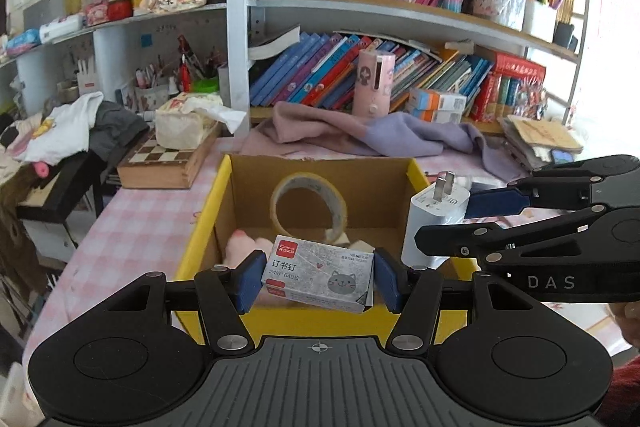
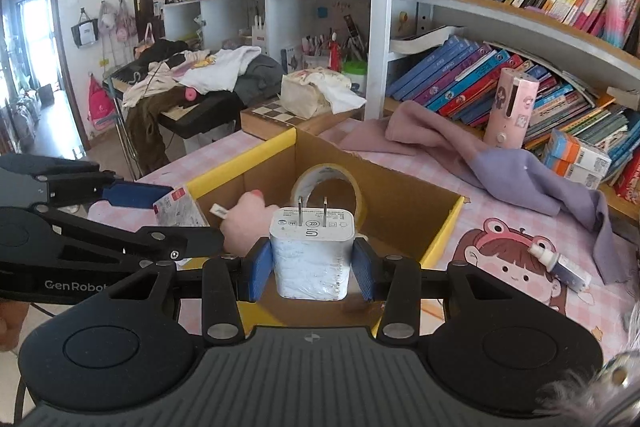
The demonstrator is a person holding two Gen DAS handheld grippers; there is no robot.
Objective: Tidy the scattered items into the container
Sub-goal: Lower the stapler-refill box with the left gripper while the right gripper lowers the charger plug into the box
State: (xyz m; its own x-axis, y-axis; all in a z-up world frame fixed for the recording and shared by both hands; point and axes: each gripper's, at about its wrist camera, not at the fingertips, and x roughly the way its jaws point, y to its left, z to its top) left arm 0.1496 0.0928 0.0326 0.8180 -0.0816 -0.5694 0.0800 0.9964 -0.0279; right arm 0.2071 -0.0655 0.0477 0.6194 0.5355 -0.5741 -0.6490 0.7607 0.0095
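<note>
My left gripper (image 1: pixel 318 281) is shut on a grey staple box (image 1: pixel 318 273) with a cat drawing, held over the near edge of the yellow cardboard box (image 1: pixel 204 223). My right gripper (image 2: pixel 312 269) is shut on a white charger plug (image 2: pixel 311 259), prongs pointing up, above the same yellow cardboard box (image 2: pixel 444 235). In the left wrist view the charger plug (image 1: pixel 432 219) and right gripper (image 1: pixel 460 223) hover at the box's right wall. Inside the box stands a tape roll (image 1: pixel 308 207) beside a pink plush (image 1: pixel 244 247). The tape roll (image 2: pixel 328 183) and pink plush (image 2: pixel 250 215) also show in the right wrist view.
A small spray bottle (image 2: pixel 560 265) lies on the pink checked tablecloth (image 2: pixel 500 223) right of the box. A purple cloth (image 1: pixel 368 135) is draped behind it. A chessboard case (image 1: pixel 168 159) with a tissue pack sits at back left. Bookshelves (image 1: pixel 400 11) rise behind.
</note>
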